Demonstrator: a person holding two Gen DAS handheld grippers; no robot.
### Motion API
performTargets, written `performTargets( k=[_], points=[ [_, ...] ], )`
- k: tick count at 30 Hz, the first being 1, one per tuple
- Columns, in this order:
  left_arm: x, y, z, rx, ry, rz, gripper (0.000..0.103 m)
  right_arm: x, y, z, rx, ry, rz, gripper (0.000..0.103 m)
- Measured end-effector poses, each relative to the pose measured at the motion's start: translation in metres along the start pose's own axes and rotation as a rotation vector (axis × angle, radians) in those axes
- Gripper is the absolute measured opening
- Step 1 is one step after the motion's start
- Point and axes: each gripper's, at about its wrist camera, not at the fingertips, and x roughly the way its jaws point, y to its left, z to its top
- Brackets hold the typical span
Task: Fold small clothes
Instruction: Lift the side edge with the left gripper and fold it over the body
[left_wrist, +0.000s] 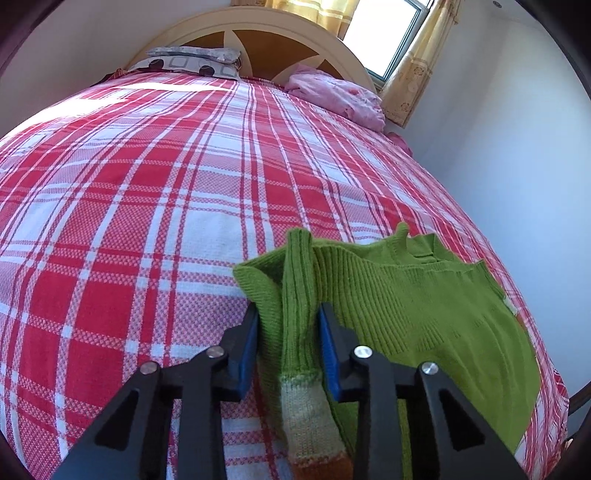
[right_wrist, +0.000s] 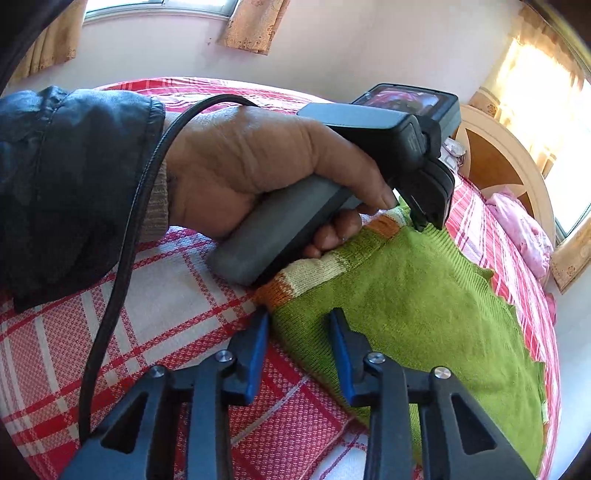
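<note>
Green knit sweater (left_wrist: 424, 295) on plaid bed (left_wrist: 147, 203), left hand-held gripper (left_wrist: 288, 328) pinching sleeve, right hand-held gripper (right_wrist: 299, 332) clamping hem.

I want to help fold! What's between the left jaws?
The green sweater's sleeve is bunched between them, seen in the left wrist view.

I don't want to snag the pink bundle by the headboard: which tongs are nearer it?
Left. The left tongs are on the sleeve, ahead toward the pink bundle; the right tongs sit behind them at the near edge of the sweater, farther off.
</note>
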Motion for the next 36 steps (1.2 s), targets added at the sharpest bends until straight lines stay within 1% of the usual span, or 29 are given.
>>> performTargets(
  k=[4,5,6,8,11,17,20,23,26,29,36],
  points=[
    [0.000,-0.004,0.000,0.018,-0.003,0.007,0.025,-0.002,0.000,0.000,0.011,0.000,0.010,0.024],
    [0.000,-0.004,0.000,0.021,-0.002,0.006,0.023,-0.003,0.000,0.001,0.019,-0.001,0.011,0.021],
    [0.001,-0.004,0.000,0.022,-0.002,0.006,0.023,-0.004,-0.002,0.002,0.026,-0.003,0.008,0.018],
    [0.001,-0.003,0.000,0.018,-0.001,0.002,0.023,-0.007,-0.005,0.002,0.044,-0.008,0.010,0.015],
    [0.002,-0.002,0.001,0.011,0.009,-0.017,0.016,-0.011,-0.015,0.002,0.082,-0.020,0.033,0.014],
    [-0.001,0.001,0.004,-0.018,0.024,-0.040,0.014,-0.028,-0.030,-0.002,0.145,-0.069,0.046,0.013],
    [-0.003,0.003,0.006,-0.058,0.036,-0.061,0.013,-0.038,-0.039,-0.006,0.177,-0.091,0.048,0.013],
    [-0.006,0.006,0.010,-0.125,0.050,-0.107,0.013,-0.047,-0.050,-0.011,0.212,-0.106,0.052,0.013],
    [-0.011,0.004,0.015,-0.172,0.043,-0.138,0.013,-0.056,-0.063,-0.017,0.259,-0.122,0.071,0.012],
    [-0.017,-0.008,0.020,-0.161,0.031,-0.139,0.012,-0.065,-0.078,-0.023,0.327,-0.137,0.107,0.012],
    [-0.028,-0.038,0.035,-0.147,0.005,-0.151,0.012,-0.086,-0.115,-0.041,0.423,-0.185,0.115,0.012]
  ],
)
